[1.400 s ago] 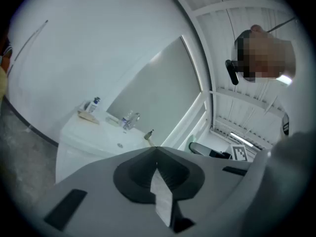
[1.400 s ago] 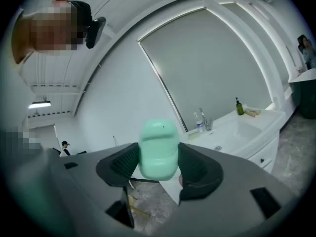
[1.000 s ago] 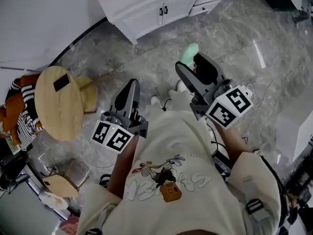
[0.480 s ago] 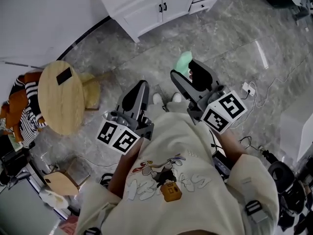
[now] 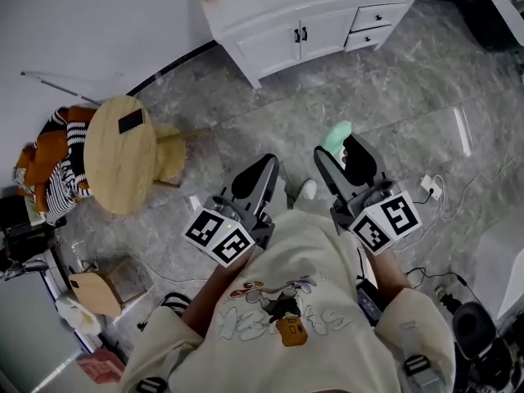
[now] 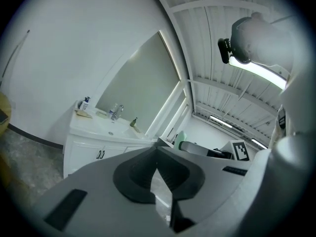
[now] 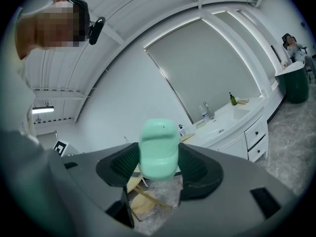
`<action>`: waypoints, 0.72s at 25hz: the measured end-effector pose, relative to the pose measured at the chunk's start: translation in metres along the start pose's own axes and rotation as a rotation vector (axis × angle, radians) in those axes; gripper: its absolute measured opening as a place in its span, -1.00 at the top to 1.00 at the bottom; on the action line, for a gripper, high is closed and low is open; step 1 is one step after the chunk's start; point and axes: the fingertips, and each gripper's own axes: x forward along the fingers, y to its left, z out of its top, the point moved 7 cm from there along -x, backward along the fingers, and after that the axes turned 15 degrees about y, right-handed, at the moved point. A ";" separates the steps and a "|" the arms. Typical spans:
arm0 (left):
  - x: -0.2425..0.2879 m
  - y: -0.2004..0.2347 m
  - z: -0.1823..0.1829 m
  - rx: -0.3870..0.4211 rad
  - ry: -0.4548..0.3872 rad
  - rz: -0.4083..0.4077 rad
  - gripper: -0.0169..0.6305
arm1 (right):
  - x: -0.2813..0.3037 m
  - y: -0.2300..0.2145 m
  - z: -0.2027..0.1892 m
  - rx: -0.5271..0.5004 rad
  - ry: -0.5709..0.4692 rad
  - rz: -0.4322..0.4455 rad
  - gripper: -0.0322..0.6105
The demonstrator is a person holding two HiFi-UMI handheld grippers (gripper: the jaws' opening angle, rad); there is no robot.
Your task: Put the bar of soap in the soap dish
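The mint-green bar of soap (image 7: 159,149) is pinched upright between the fingers of the right gripper (image 7: 159,171), above the marble floor (image 5: 246,113) and well short of the white vanity cabinet (image 5: 303,11). The left gripper (image 6: 157,168), beside it and also facing the cabinet, has its fingers closed together, empty.

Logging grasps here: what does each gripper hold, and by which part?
The right gripper holds the soap by its two sides, low down; its top sticks out past the jaws. The left gripper is shut, with nothing in it.
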 end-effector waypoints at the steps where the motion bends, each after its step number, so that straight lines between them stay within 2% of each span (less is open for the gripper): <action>1: 0.000 0.000 -0.003 -0.007 0.000 0.011 0.92 | 0.000 -0.002 -0.003 0.008 0.002 0.004 0.09; 7: -0.008 -0.001 -0.001 -0.021 -0.016 0.057 0.92 | 0.001 -0.003 -0.009 0.036 0.053 0.022 0.09; 14: 0.005 0.019 0.013 -0.037 -0.011 0.021 0.92 | 0.031 -0.003 0.004 0.034 0.073 0.037 0.09; 18: 0.009 0.047 0.027 -0.057 -0.019 0.016 0.92 | 0.057 -0.002 0.016 0.026 0.084 0.031 0.09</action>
